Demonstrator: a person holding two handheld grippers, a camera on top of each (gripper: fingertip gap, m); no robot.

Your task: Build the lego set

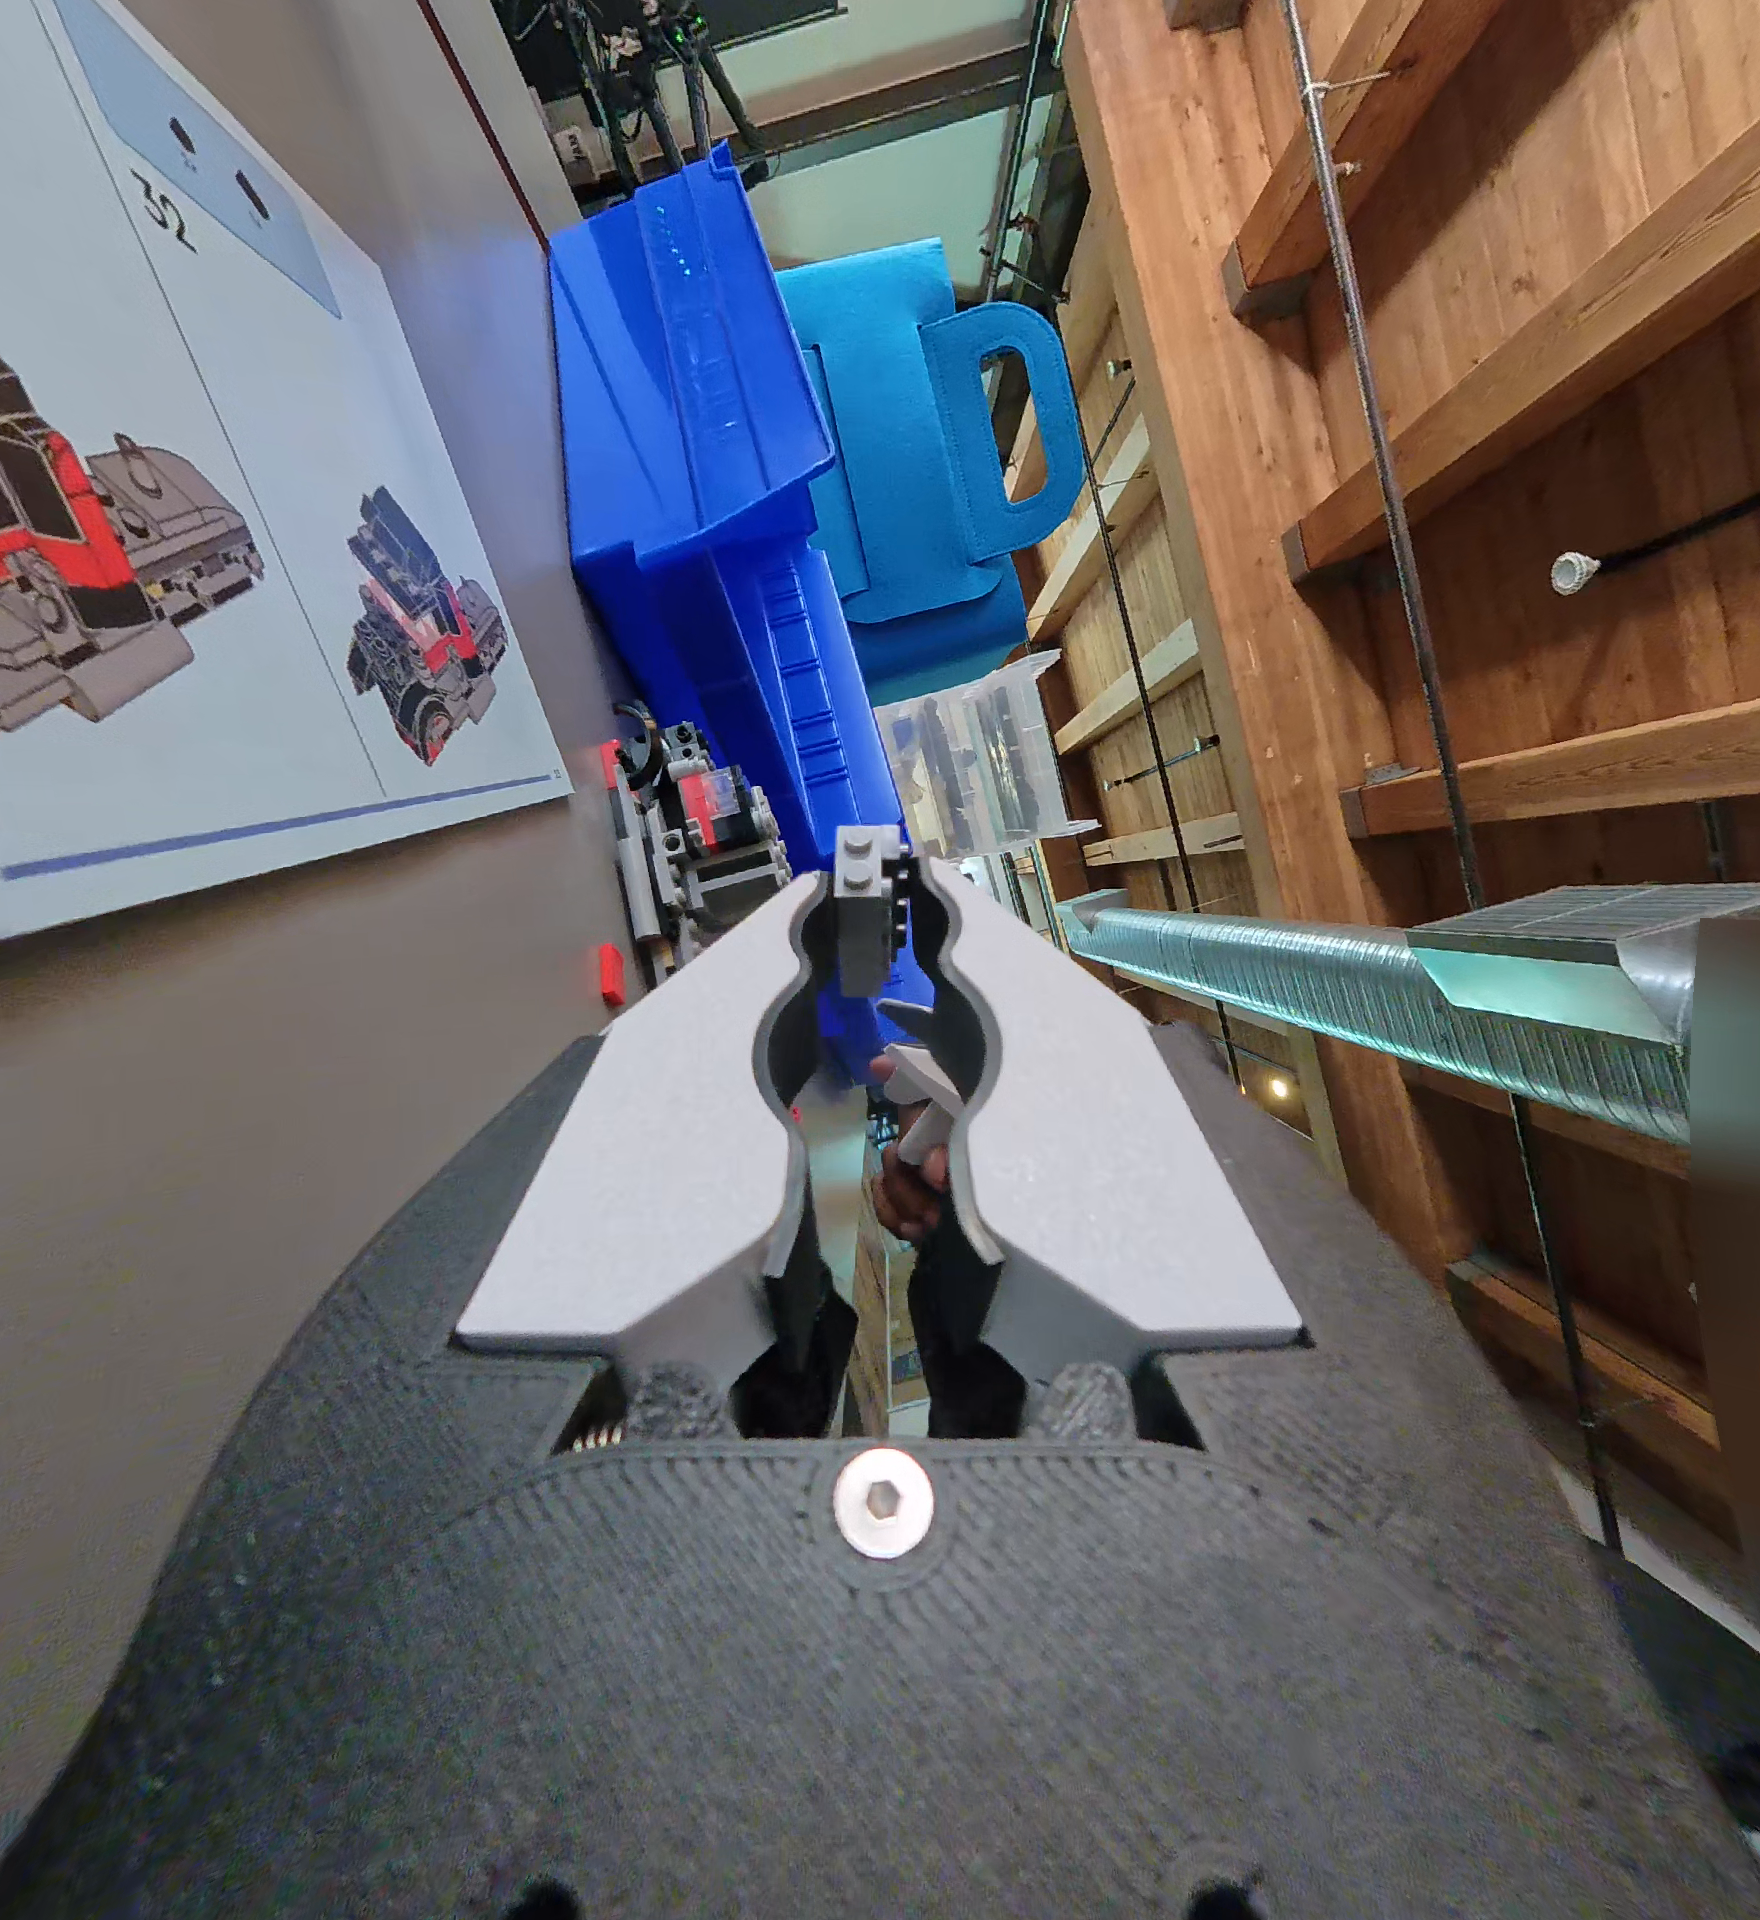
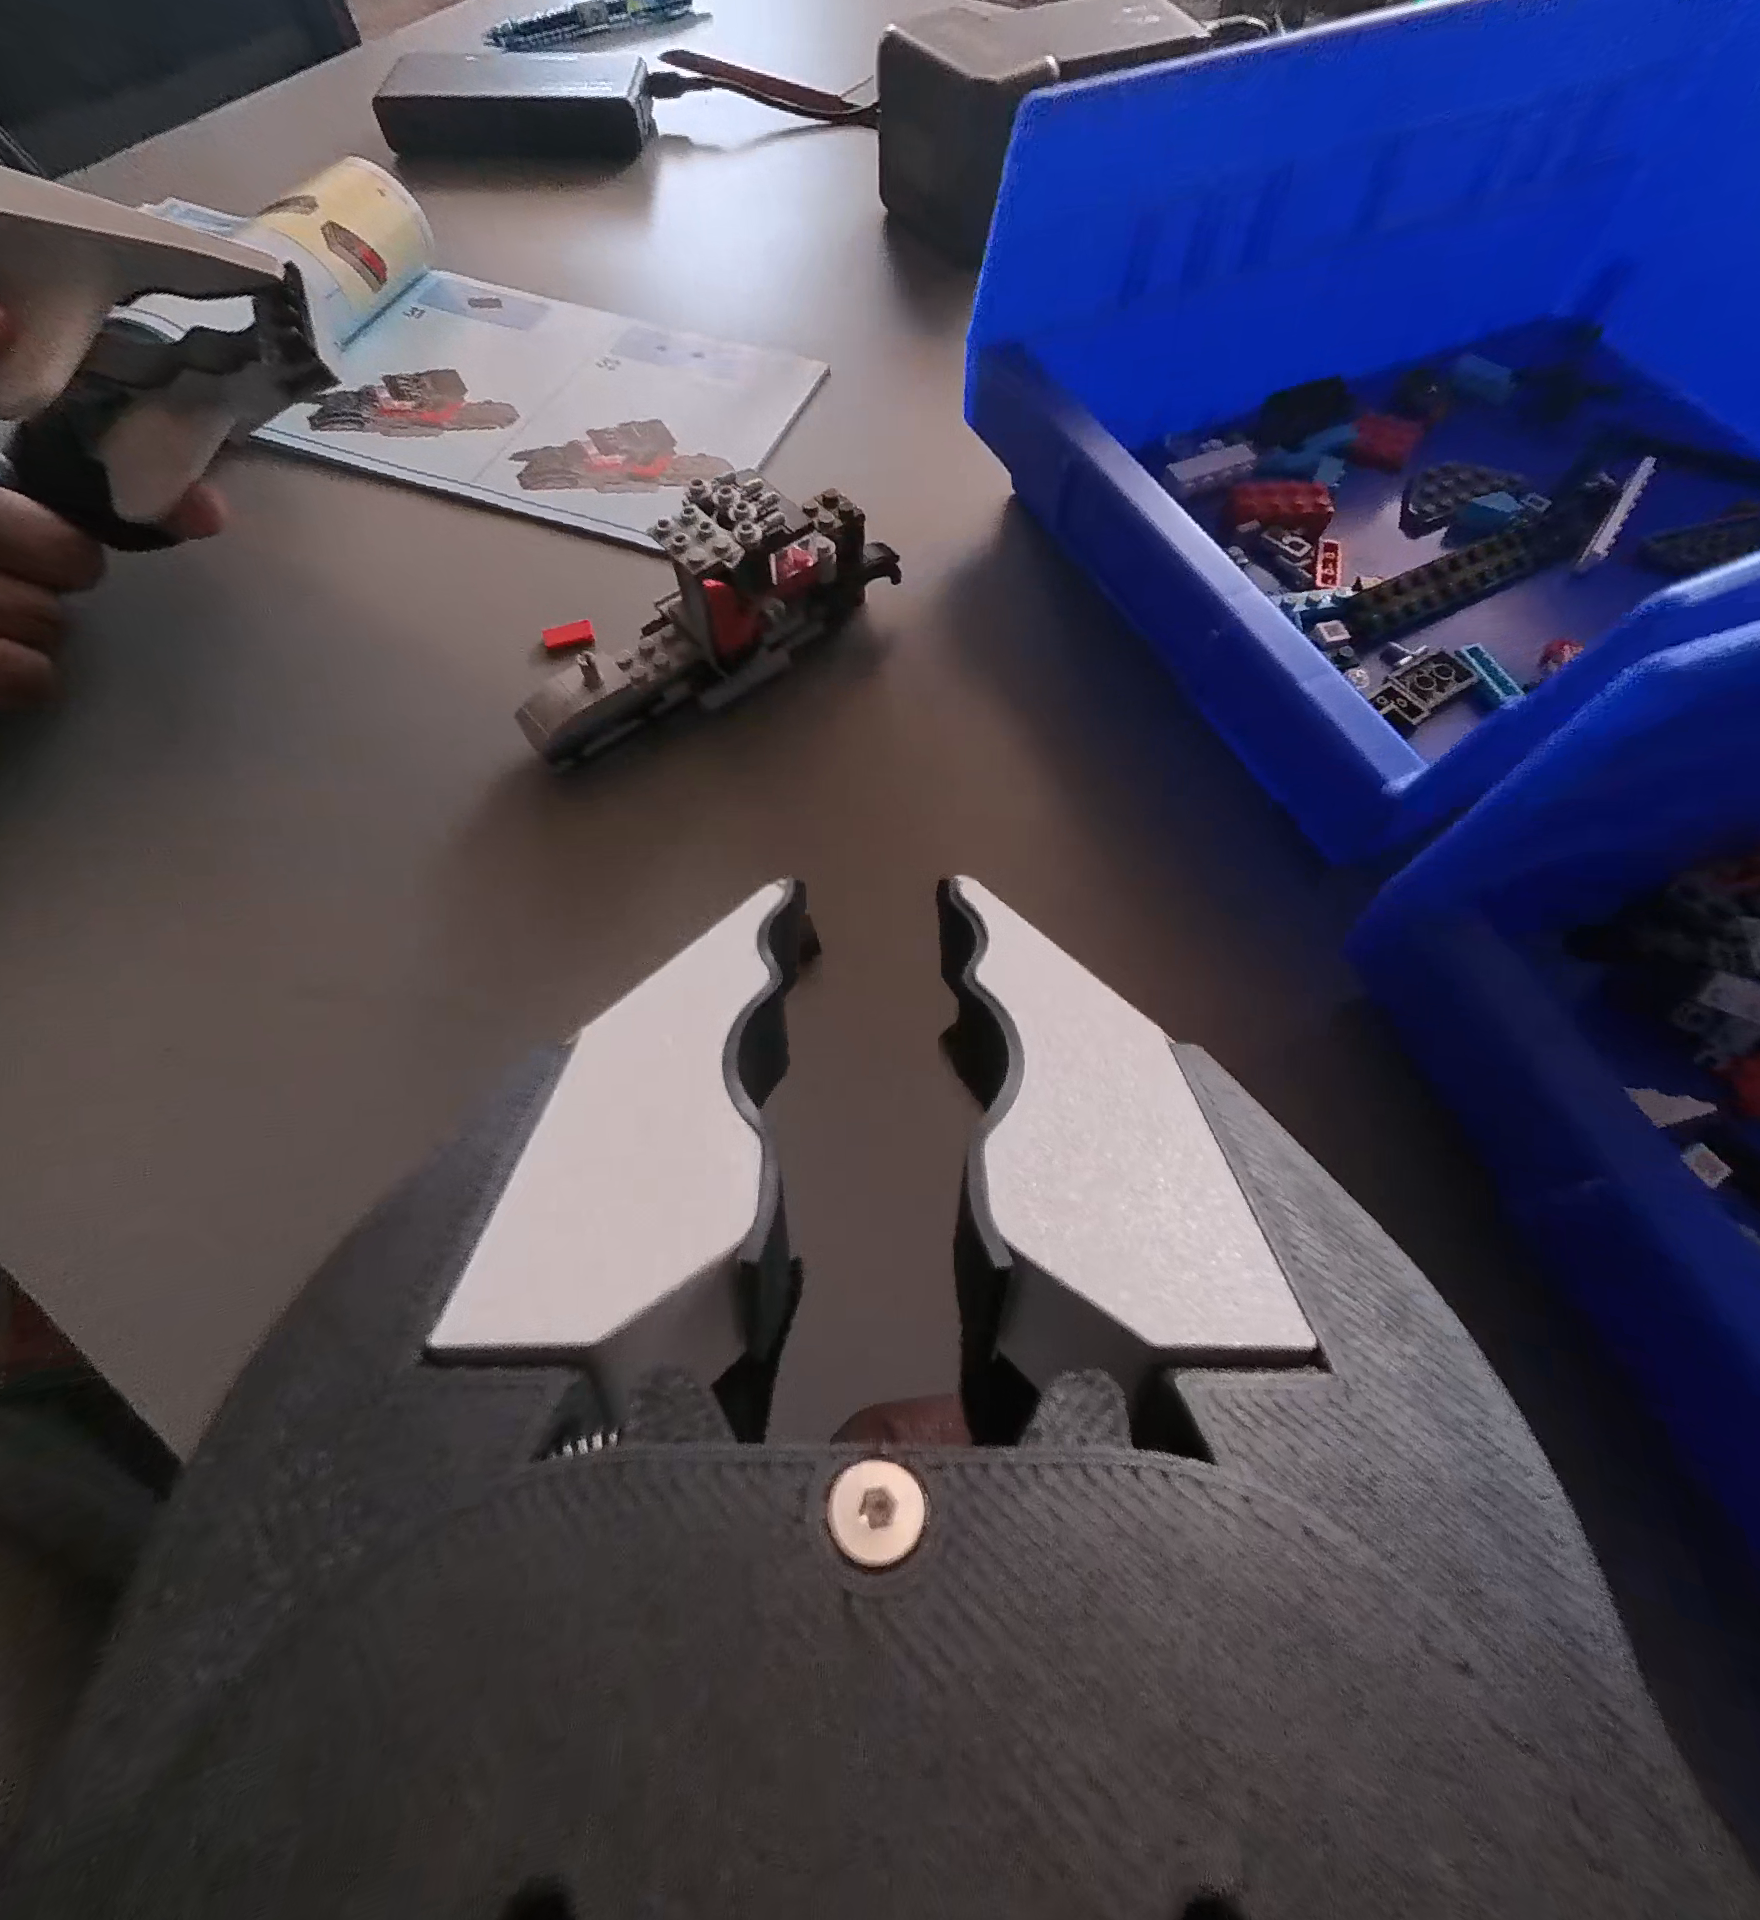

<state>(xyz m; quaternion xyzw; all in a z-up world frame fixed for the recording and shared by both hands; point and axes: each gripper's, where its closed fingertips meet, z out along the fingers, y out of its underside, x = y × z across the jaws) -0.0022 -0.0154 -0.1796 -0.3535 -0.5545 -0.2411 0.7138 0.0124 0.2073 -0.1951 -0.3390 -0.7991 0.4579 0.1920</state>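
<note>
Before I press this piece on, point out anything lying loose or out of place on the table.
One small red piece lies alone on the table, beside the half-built model, outside the blue bins. The left gripper holds a grey brick.

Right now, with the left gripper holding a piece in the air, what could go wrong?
1. The grey brick is pinched only at the left gripper's tips, off the table; it might twist or drop.
2. The model sits free; the right gripper is open and apart from it, so pressing a brick on could slide it.
</note>
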